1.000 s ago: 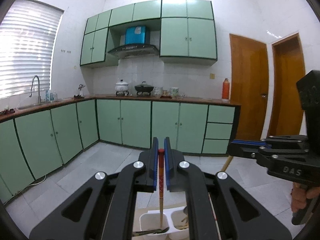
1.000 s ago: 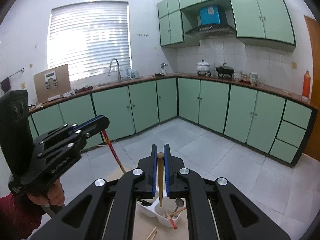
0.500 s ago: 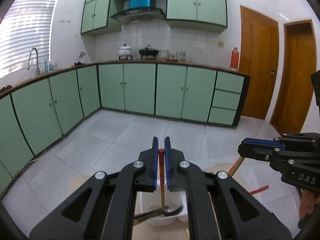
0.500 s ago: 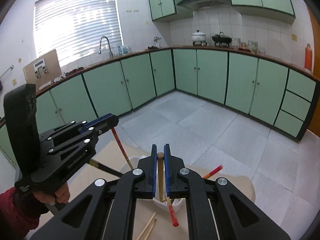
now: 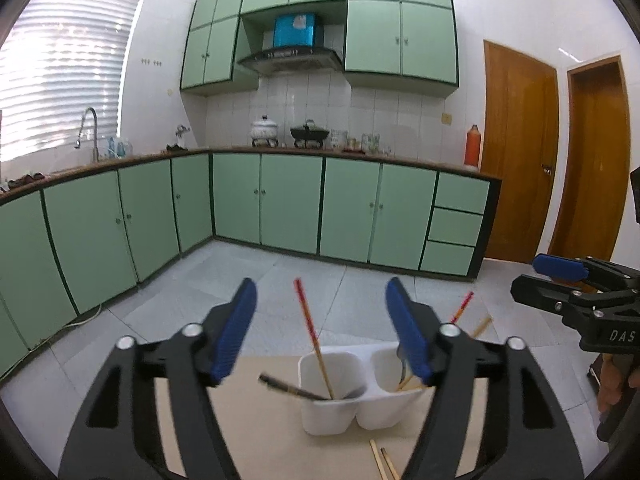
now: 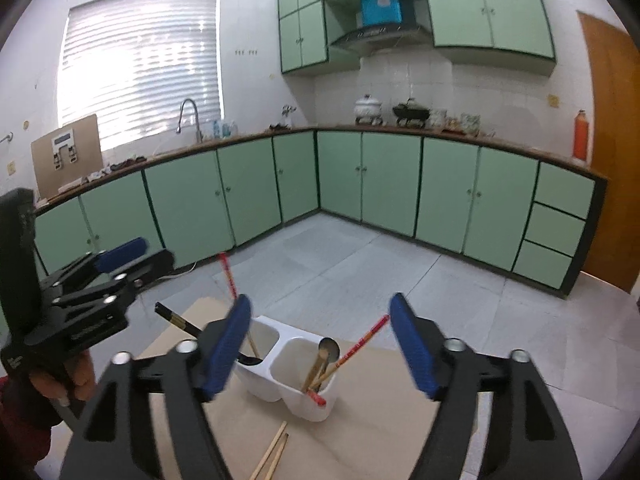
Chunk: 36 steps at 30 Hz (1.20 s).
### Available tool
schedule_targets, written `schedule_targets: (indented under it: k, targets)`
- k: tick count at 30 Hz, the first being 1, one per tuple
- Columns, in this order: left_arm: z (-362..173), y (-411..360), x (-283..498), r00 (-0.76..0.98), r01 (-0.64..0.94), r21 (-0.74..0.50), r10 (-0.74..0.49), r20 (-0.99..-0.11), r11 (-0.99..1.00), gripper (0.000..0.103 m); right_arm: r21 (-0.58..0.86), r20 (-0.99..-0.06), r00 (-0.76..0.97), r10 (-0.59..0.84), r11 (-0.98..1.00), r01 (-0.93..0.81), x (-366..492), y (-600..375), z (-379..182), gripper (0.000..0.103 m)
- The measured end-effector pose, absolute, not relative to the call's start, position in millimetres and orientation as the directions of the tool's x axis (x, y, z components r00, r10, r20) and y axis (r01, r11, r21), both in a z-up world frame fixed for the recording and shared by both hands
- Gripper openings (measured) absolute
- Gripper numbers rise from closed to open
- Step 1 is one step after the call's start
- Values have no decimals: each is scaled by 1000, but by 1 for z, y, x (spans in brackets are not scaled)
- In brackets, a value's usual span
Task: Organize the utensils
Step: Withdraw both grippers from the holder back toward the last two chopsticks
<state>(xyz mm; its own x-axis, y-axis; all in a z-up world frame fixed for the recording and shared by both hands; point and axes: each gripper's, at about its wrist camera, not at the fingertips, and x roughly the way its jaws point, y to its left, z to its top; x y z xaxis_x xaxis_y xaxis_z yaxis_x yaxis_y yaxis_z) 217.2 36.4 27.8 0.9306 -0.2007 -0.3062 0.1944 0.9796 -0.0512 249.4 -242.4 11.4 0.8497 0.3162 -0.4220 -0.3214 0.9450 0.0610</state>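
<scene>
Grippers, two, left [image 5: 320, 328] and right [image 6: 320, 340], both spread wide and holding nothing above one white two-compartment holder [image 5: 352, 412] on the table [image 6: 380, 432], one red chopstick [image 5: 314, 338] leaning in each compartment, two bare chopsticks [image 6: 274, 454] lying beside it.

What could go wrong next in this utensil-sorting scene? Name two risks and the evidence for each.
1. The red chopstick leans steeply out of the white holder; a passing gripper might knock it out.
2. The loose wooden chopsticks lie close together on the table, so a grasp may catch both or slip.
</scene>
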Motion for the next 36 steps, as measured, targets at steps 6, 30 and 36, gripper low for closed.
schedule_targets:
  k: [6,30,36]
  targets:
    - [15,38,165,936,182,-54,-190,-298,982,86,96,-395,861,321,946,-309,209,-248,0,97]
    - [-119,37,75,838,157,38,-113,-534,987,90,123,-576,782,236,972,-202,110,-239,-149,97]
    - [-136,44,62,815,156,56,-97,-572,986,90,110,-581,785,216,976,-187,78,-226,-174,96]
